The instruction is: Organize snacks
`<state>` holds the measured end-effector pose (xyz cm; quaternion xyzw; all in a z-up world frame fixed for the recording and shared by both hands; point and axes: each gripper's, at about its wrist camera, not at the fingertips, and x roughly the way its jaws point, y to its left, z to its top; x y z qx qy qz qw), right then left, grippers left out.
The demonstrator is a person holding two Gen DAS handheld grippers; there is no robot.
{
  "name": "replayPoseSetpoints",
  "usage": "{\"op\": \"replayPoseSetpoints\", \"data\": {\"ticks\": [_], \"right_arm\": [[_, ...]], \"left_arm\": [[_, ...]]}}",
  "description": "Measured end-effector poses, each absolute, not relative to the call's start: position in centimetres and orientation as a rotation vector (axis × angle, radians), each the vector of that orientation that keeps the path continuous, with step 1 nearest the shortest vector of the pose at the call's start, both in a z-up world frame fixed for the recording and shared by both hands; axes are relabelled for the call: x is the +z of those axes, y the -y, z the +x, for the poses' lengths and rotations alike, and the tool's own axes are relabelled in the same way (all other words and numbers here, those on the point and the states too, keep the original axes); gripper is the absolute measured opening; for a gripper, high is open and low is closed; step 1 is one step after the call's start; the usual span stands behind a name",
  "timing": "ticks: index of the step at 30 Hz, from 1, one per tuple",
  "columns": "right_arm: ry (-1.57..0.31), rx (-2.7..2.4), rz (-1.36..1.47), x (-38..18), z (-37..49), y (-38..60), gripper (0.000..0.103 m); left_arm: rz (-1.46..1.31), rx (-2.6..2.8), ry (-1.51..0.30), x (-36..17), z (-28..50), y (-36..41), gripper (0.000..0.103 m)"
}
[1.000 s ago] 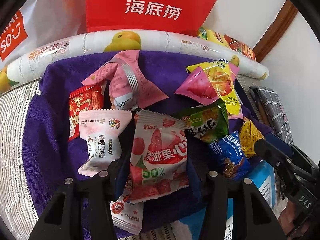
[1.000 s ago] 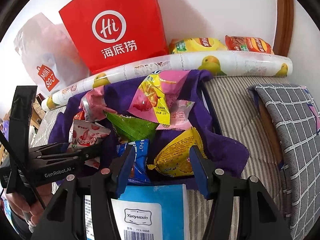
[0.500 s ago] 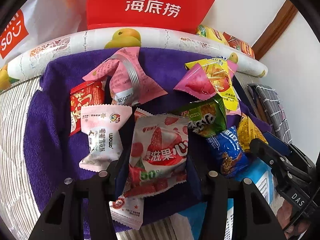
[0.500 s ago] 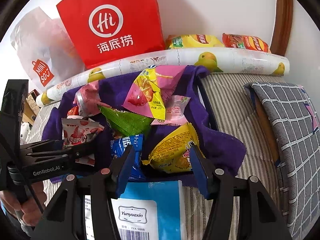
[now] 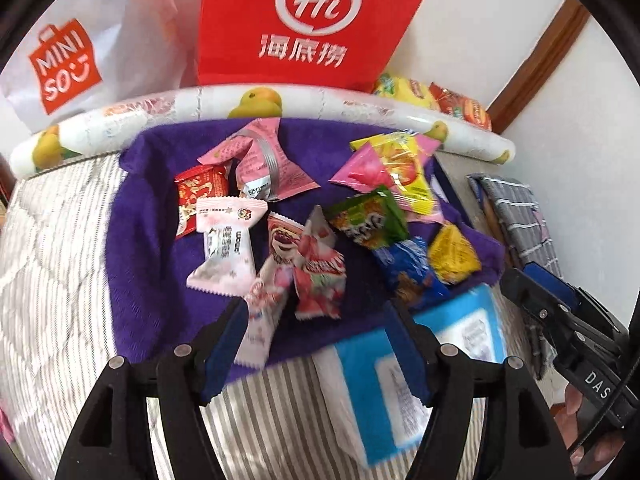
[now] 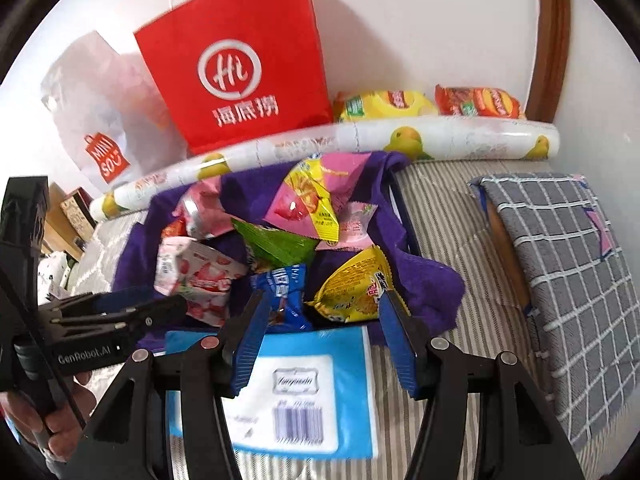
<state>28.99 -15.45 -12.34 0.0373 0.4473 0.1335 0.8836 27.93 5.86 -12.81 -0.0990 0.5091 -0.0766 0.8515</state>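
Note:
Several snack packets lie on a purple towel [image 5: 140, 240]. A strawberry packet [image 5: 316, 268] lies crumpled just ahead of my open, empty left gripper [image 5: 316, 332]. A white-pink packet [image 5: 226, 248], a red packet [image 5: 200, 196], a green packet [image 5: 366, 220], a blue packet [image 5: 408, 272] and a yellow packet [image 5: 454, 258] lie around it. My right gripper [image 6: 320, 316] is open and empty, with the blue packet [image 6: 286, 288] and the yellow packet [image 6: 352, 288] just ahead of its fingers. The left gripper also shows in the right wrist view [image 6: 160, 312].
A blue-and-white tissue pack [image 6: 296, 384] lies at the towel's near edge. A fruit-print roll [image 5: 280, 104], a red paper bag [image 5: 316, 20] and a white plastic bag [image 5: 80, 60] stand behind. A grey checked cushion [image 6: 568, 264] lies at right on the striped bed.
The left gripper has pulled back from the strawberry packet, which now lies crumpled and free ahead of the fingers. The right gripper has backed off a little.

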Motion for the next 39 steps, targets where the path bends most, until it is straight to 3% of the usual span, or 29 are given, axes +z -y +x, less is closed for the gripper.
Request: {"op": "replayPoseSetpoints", "data": {"ticks": [6, 10, 29, 39], "right_arm": [[-0.925, 0.262, 0.070, -10.2, 25.6, 15.6, 0.061], [-0.920, 0.237, 0.097, -9.0, 23.0, 16.3, 0.081], [-0.758, 0.140, 0.036, -4.3, 9.8, 18.3, 0.093], [-0.725, 0.133, 0.066, -3.3, 5.5, 20.3, 0.101]], "left_arm": [[-0.155, -0.130, -0.998, -9.3, 23.2, -5.3, 0.079], [-0.159, -0.116, -0.960, -7.7, 20.3, -5.3, 0.081], [-0.110, -0.078, -0.825, -3.9, 8.8, -2.5, 0.082], [-0.087, -0.031, -0.745, -2.4, 4.6, -1.2, 0.091]]}}
